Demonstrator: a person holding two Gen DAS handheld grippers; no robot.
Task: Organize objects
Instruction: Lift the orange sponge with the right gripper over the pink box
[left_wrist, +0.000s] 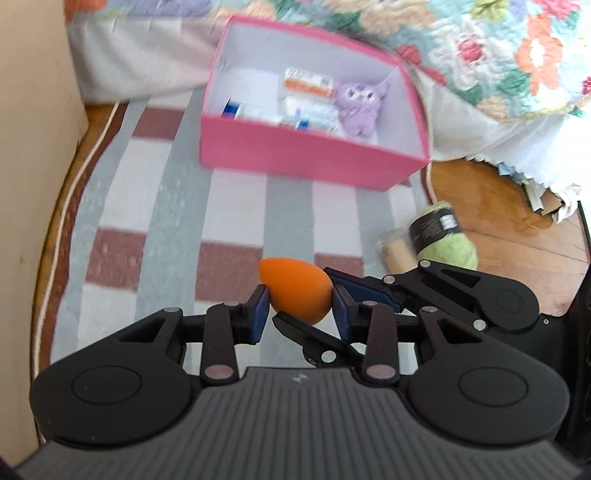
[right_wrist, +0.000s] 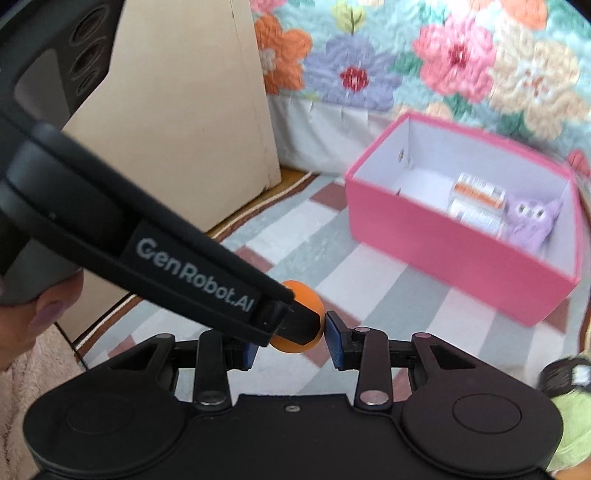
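Note:
An orange egg-shaped sponge (left_wrist: 293, 291) hangs above the striped rug (left_wrist: 166, 221), held from two sides. My left gripper (left_wrist: 301, 310) is shut on it, blue pads pressing its flanks. My right gripper (right_wrist: 291, 345) is also shut on the sponge (right_wrist: 306, 314); its right pad touches, while the left gripper's finger (right_wrist: 207, 280) hides the left pad. In the left wrist view the right gripper's body (left_wrist: 480, 295) comes in from the right. Ahead on the rug stands an open pink box (left_wrist: 306, 158) (right_wrist: 443, 240).
The box holds a purple plush toy (left_wrist: 360, 103) and small medicine cartons (left_wrist: 306, 85). A green yarn ball (left_wrist: 443, 236) and a beige roll (left_wrist: 395, 247) lie at the rug's right edge. A floral quilted bed (right_wrist: 443, 66) stands behind; a beige cabinet (right_wrist: 184, 110) stands left.

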